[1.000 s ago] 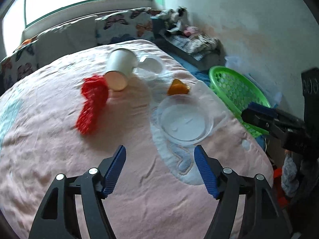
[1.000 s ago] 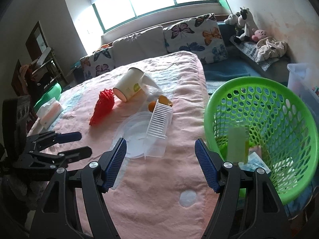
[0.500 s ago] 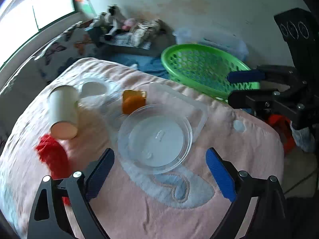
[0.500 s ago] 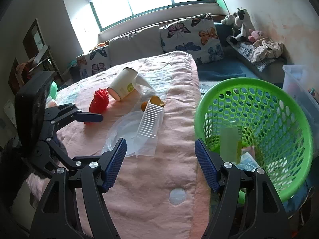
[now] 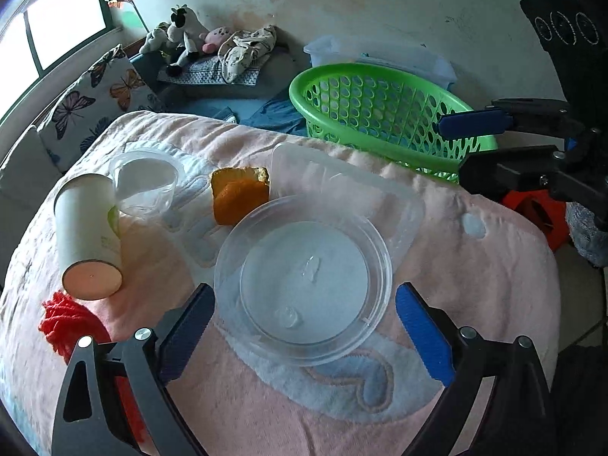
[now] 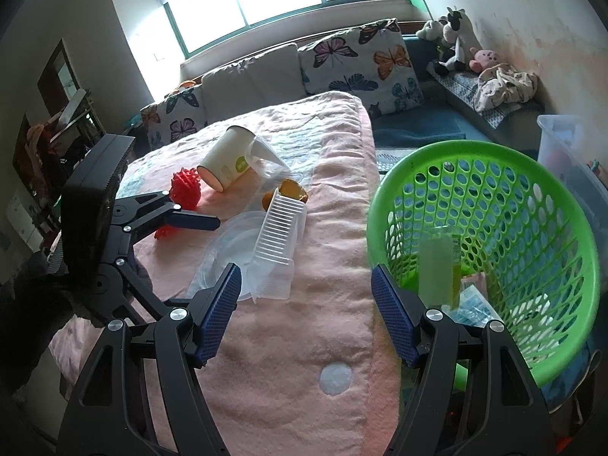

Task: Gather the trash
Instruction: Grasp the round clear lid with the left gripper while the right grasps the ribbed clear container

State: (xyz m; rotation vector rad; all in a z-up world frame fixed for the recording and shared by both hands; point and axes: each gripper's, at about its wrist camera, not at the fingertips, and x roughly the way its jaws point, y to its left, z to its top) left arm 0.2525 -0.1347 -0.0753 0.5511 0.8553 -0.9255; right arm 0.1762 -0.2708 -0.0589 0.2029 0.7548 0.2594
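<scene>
Trash lies on a pink blanket (image 5: 266,410): a round clear plastic lid (image 5: 304,281), a clear rectangular container (image 5: 342,182), an orange peel (image 5: 237,192), a tipped paper cup (image 5: 89,235), a small clear cup (image 5: 146,180) and a red mesh scrap (image 5: 70,328). My left gripper (image 5: 304,326) is open, its fingers on either side of the round lid's near edge. My right gripper (image 6: 306,313) is open and empty above the blanket's edge, beside the green basket (image 6: 490,250). The basket holds a pale cup and wrappers.
Butterfly cushions (image 6: 364,60) and a sofa stand behind the blanket. Stuffed toys (image 5: 182,38) sit on a bench by the wall. A clear storage bin (image 5: 380,57) stands behind the basket. The floor drops off right of the blanket.
My left gripper has swung right and moved forward to the round lid, and its fingers have opened wider. My right gripper has drifted slightly and stayed open.
</scene>
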